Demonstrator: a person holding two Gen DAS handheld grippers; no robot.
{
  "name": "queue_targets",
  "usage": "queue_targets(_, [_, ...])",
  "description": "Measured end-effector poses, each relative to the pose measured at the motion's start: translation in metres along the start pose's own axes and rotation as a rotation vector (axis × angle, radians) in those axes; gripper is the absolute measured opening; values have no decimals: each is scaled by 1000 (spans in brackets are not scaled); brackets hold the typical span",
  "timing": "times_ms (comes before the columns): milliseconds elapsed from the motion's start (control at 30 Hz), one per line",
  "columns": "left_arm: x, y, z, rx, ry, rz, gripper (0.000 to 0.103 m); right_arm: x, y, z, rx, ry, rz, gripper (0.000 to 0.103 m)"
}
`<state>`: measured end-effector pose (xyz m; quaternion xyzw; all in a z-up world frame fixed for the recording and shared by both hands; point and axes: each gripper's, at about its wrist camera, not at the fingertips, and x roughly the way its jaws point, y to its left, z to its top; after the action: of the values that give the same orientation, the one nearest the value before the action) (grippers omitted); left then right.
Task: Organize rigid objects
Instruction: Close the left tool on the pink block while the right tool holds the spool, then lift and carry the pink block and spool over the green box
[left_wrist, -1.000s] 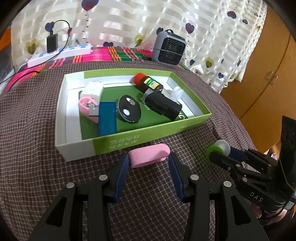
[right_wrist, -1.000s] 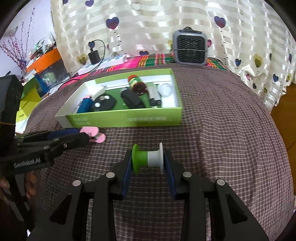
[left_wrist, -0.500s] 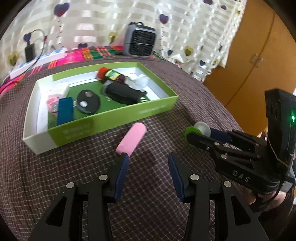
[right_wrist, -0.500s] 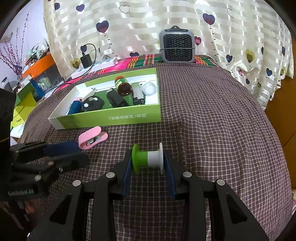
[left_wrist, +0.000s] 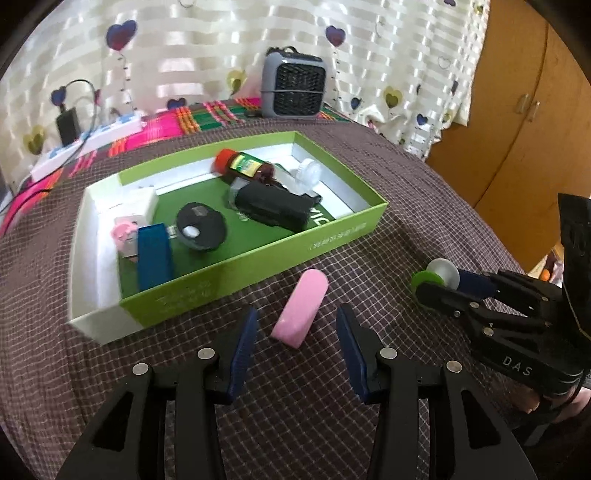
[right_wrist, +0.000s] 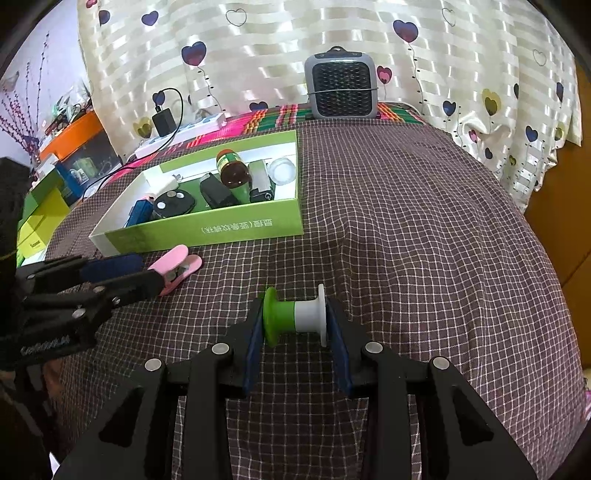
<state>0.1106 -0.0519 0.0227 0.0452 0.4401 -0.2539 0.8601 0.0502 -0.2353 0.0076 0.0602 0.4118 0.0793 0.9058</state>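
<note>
Pink clip (left_wrist: 301, 308) now angled btwn open left gripper (left_wrist: 295, 345) pads, prev. crosswise.

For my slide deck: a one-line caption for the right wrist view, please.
Right gripper clamps a green-and-white spool above the checked cloth, green box ahead.

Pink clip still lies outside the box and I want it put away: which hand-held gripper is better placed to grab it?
Left hand-held gripper: open, straddling the pink clip. The right already holds the spool.
</note>
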Motion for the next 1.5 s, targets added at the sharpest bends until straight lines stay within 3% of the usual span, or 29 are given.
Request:
queue_targets(433, [17, -6, 3, 9, 24, 44, 43, 3, -4, 1, 3, 0, 10, 35])
queue_targets(600, [17, -12, 2, 48, 20, 76, 29, 4, -5, 0, 6, 0, 16, 34])
queue_targets(867, [18, -14, 1, 48, 17, 82, 18, 5, -6, 1, 10, 0, 23, 34])
queue_targets(1500, [14, -15, -2, 32, 7, 92, 17, 5, -6, 0, 5, 1, 20, 34])
